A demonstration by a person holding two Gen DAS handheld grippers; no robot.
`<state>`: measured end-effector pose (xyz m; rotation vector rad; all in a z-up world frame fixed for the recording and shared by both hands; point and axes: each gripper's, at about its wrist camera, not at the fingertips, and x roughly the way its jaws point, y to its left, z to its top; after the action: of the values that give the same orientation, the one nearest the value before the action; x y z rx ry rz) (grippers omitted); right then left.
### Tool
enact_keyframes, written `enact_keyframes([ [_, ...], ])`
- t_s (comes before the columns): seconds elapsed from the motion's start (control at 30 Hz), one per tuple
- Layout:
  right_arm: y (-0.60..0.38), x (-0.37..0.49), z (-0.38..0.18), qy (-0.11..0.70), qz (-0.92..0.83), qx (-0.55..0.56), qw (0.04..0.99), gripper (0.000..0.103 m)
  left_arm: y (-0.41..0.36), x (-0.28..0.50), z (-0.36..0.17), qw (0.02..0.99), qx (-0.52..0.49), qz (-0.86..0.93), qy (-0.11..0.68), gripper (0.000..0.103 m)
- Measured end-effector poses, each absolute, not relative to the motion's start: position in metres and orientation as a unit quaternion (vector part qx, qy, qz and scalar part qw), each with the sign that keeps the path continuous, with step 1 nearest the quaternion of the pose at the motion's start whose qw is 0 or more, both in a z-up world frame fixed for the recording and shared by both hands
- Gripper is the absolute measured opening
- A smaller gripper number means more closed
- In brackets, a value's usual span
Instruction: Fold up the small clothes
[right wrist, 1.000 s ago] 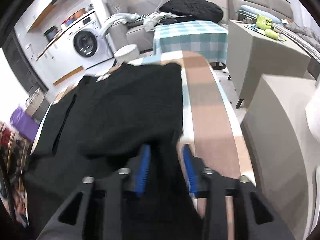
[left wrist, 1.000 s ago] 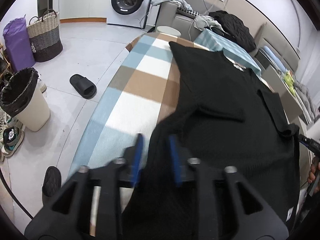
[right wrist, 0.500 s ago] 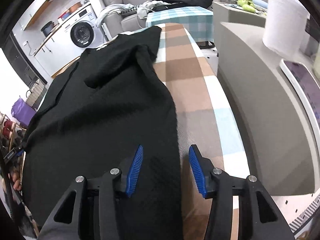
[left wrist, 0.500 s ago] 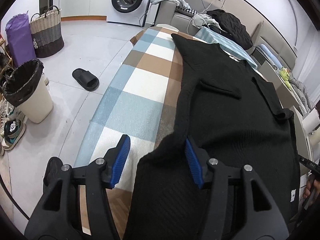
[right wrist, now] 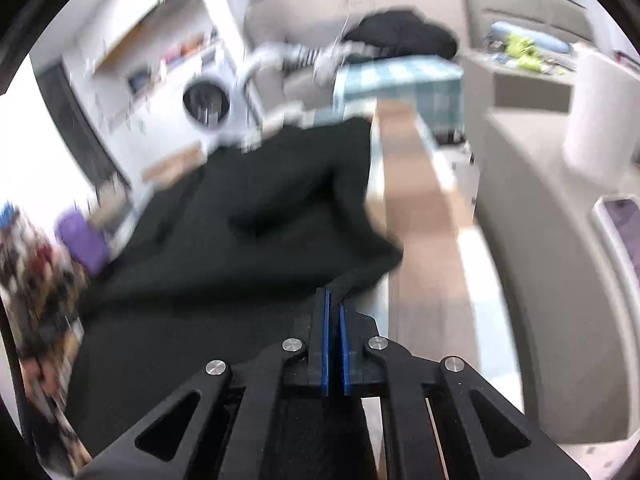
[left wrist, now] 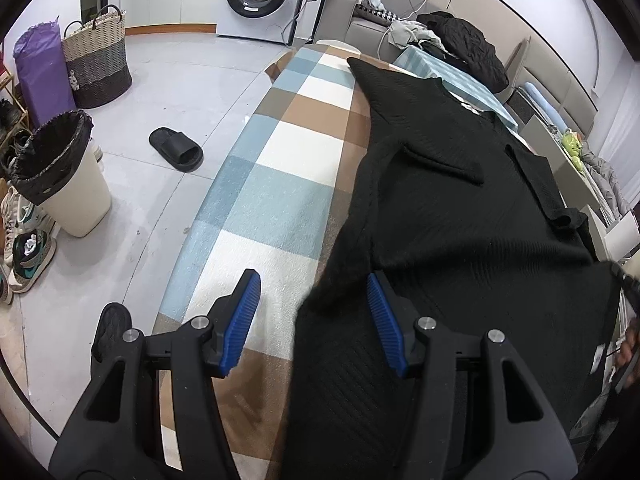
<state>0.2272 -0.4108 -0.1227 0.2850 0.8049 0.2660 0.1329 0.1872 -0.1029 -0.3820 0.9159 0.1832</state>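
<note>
Black ribbed knit top (left wrist: 460, 216) lies spread lengthwise along the checked blue, white and tan cloth-covered surface (left wrist: 280, 184), one sleeve already turned in across its chest. Its near hem runs down toward me and off the surface's near end.

My right claw (right wrist: 333, 312) has its blue pads pressed together on the near right edge of the knit, with a thin band of black fabric pinched between them; the right view is smeared with motion, so I cannot say how much cloth is caught. My left claw (left wrist: 312, 316) stands wide apart, one blue pad (left wrist: 240, 320) over bare checked cloth and the other over the knit, the garment's left edge running between them, nothing gripped.

I judge the fold is only part done: I am taking hold of the bottom corners to carry the hem up toward the neckline. Next, the left claw should close on that left edge level with the right one, so both corners lift evenly and the top does not skew.

Beyond the surface's left side, a black slipper (left wrist: 176, 154) and a cream bin with a black liner (left wrist: 64, 176) sit on the floor.
</note>
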Motion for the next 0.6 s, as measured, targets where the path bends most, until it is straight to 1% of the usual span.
enact_keyframes([
  [0.07, -0.42, 0.232, -0.115, 0.375, 0.098, 0.151, 0.91, 0.004, 0.185, 0.132, -0.104, 0.875, -0.184, 0.085, 0.44, 0.053],
  [0.13, -0.423, 0.236, -0.123, 0.396, 0.096, 0.154, 0.9, 0.012, 0.185, 0.131, -0.105, 0.874, -0.182, 0.082, 0.444, 0.053],
  [0.17, -0.424, 0.236, -0.127, 0.409, 0.097, 0.154, 0.894, 0.013, 0.184, 0.13, -0.105, 0.873, -0.182, 0.083, 0.445, 0.053],
  [0.2, -0.424, 0.234, -0.133, 0.423, 0.103, 0.153, 0.887, 0.018, 0.183, 0.13, -0.105, 0.872, -0.182, 0.08, 0.448, 0.053],
  [0.23, -0.423, 0.232, -0.136, 0.43, 0.106, 0.15, 0.884, 0.025, 0.182, 0.129, -0.106, 0.871, -0.183, 0.077, 0.45, 0.053],
  [0.33, -0.424, 0.219, -0.15, 0.451, 0.113, 0.134, 0.875, 0.04, 0.177, 0.126, -0.106, 0.871, -0.181, 0.065, 0.452, 0.053],
  [0.47, -0.426, 0.203, -0.161, 0.458, 0.112, 0.121, 0.873, 0.042, 0.161, 0.124, -0.108, 0.875, -0.154, 0.055, 0.456, 0.052],
  [0.53, -0.425, 0.199, -0.165, 0.457, 0.112, 0.115, 0.875, 0.043, 0.152, 0.122, -0.109, 0.879, -0.127, 0.053, 0.456, 0.039],
  [0.57, -0.425, 0.196, -0.166, 0.454, 0.114, 0.11, 0.877, 0.043, 0.149, 0.121, -0.109, 0.881, -0.115, 0.058, 0.455, 0.027],
  [0.6, -0.424, 0.194, -0.166, 0.454, 0.116, 0.104, 0.877, 0.043, 0.146, 0.121, -0.11, 0.884, -0.1, 0.066, 0.453, 0.011],
])
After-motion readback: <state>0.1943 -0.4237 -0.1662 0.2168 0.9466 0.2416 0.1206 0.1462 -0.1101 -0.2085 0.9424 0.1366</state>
